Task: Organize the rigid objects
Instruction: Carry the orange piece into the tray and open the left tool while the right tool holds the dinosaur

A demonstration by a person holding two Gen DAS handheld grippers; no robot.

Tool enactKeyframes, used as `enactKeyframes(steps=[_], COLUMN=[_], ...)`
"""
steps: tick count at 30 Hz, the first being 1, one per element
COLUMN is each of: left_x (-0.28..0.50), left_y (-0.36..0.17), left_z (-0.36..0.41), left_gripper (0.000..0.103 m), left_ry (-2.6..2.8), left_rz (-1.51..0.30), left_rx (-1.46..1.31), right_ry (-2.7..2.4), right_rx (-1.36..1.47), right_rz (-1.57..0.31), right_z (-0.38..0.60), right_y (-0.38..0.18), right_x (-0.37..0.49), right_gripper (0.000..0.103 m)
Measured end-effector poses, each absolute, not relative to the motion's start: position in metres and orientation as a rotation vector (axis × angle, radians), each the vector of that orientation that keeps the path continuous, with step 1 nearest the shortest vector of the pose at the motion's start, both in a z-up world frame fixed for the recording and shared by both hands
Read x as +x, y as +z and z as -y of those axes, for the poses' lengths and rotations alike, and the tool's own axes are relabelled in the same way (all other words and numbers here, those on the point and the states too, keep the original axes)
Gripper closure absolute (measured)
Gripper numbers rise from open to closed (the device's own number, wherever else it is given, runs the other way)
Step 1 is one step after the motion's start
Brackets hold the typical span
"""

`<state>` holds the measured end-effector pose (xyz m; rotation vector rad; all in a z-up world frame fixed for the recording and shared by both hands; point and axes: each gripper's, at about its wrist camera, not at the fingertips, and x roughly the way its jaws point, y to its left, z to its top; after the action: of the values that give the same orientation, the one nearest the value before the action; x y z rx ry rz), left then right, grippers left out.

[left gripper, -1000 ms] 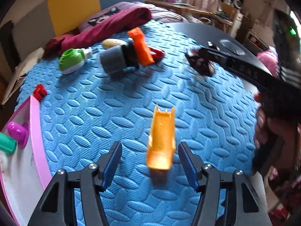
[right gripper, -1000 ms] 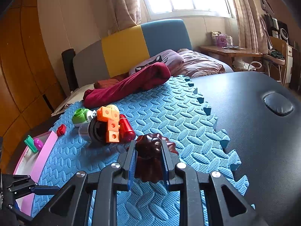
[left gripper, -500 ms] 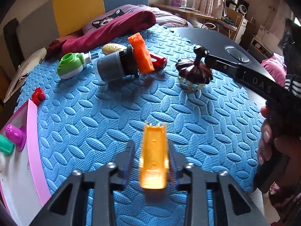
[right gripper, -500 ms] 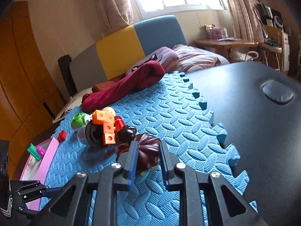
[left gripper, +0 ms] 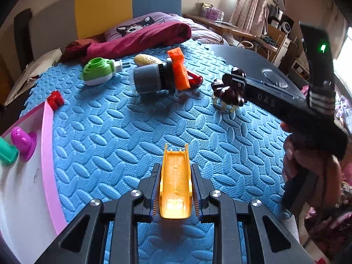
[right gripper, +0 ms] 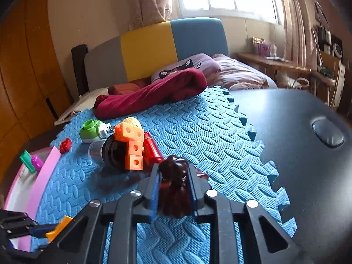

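Orange trough-shaped plastic piece (left gripper: 175,182), open side up, between left gripper (left gripper: 175,194) jaws.

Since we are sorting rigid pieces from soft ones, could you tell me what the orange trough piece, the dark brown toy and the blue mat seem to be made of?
Orange trough piece: apparently hard moulded plastic, slightly glossy, with thin crisp walls. Dark brown toy: probably glossy plastic, given its highlights. Blue mat: likely soft matte foam, embossed, with interlocking toothed edges.
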<state>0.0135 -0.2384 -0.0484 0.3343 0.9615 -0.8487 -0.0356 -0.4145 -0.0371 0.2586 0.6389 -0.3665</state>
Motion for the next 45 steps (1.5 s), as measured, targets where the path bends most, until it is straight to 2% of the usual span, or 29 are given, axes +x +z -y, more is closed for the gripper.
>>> enactKeyframes(steps=[19, 31, 45], left_x=[0.03, 0.094, 0.159], left_y=[-0.007, -0.019, -0.047], left_z=[0.143, 0.059, 0.025], left_gripper=[0.077, 0.077, 0.077], left_ry=[-0.701, -0.463, -0.293], left_rz=[-0.901, -0.91, -0.931], left_rx=[0.181, 0.056, 0.103], right_ry=[-0.357, -0.363, -0.377], right_rx=[0.264, 0.247, 0.219], right_rz=[-0.63, -0.635, -0.642], right_z=[0.413, 0.412, 0.407], right_y=[-0.038, -0.038, -0.038], right_x=[-0.038, -0.037, -0.035], right_gripper=[0.085, 0.085, 0.085])
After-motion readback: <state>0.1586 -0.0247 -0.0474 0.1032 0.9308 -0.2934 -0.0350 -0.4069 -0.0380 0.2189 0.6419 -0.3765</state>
